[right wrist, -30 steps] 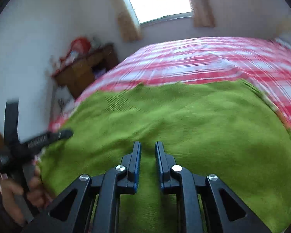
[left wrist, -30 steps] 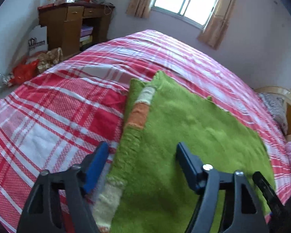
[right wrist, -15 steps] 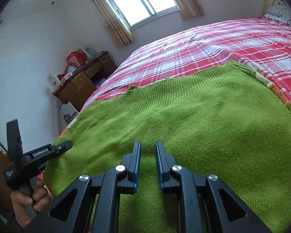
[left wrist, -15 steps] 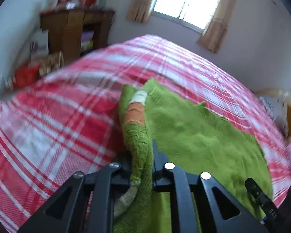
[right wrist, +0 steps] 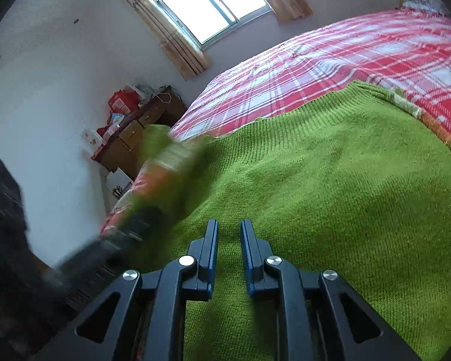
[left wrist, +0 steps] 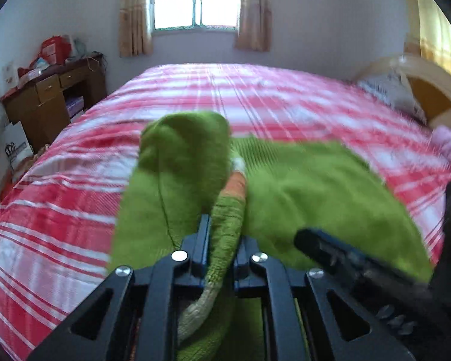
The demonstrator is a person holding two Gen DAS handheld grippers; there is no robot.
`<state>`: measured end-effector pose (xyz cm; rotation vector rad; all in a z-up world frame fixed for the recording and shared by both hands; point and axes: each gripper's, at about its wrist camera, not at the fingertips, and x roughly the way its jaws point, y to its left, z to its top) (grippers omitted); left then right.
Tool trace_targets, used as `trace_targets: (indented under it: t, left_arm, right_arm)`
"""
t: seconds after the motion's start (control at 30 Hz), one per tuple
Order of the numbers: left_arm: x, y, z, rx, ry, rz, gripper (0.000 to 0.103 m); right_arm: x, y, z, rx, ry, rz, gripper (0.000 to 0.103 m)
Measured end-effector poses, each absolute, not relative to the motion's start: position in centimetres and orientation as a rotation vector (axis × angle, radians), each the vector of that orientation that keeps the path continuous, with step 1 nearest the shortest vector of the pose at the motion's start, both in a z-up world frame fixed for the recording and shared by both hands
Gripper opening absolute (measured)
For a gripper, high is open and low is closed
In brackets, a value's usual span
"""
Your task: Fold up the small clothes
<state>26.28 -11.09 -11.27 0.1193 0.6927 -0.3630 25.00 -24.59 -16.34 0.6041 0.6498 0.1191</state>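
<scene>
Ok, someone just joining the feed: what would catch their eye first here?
The bright green sweater spread over the red plaid bed dominates both views. In the left wrist view, the left gripper is shut on the sweater's striped edge, lifted so the cloth bunches above the bed, blurred. The right gripper hovers over the flat part, nearly closed, holding nothing.

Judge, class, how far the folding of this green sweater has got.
Done: the sweater lies spread on the bed. In hand: the left gripper is shut on its striped edge and lifts it over the body; the right gripper, slightly open, sits over the middle. Left: laying that fold flat and every further fold.
</scene>
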Motion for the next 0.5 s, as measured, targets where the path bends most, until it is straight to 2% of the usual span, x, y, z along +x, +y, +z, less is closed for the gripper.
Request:
trace_targets:
  t: [0.23, 0.33, 0.4, 0.43, 0.5]
  left_arm:
    - [26.0, -10.6, -11.0, 0.098, 0.688, -0.383, 0.011]
    - [26.0, -10.6, -11.2, 0.088, 0.685, -0.385, 0.011]
    - [25.8, -10.6, -11.4, 0.089, 0.68, -0.384, 0.011]
    - [25.8, -10.5, -11.4, 0.085, 0.679, -0.384, 0.011]
    - [25.9, -10.7, -11.6, 0.084, 0.679, -0.386, 0.011]
  right_arm:
    - [25.4, -25.9, -16.8, 0.708, 0.679, 0.186, 0.016]
    - [26.6, -26.6, -15.9, 0.721, 0.707, 0.262, 0.028]
    - [27.4, -27.0, -14.7, 0.711, 0.696, 0.267, 0.05]
    - [28.0, -27.1, -14.1, 0.705, 0.693, 0.269, 0.053]
    - [29.5, -26.8, -13.3, 0.688, 0.707, 0.296, 0.054]
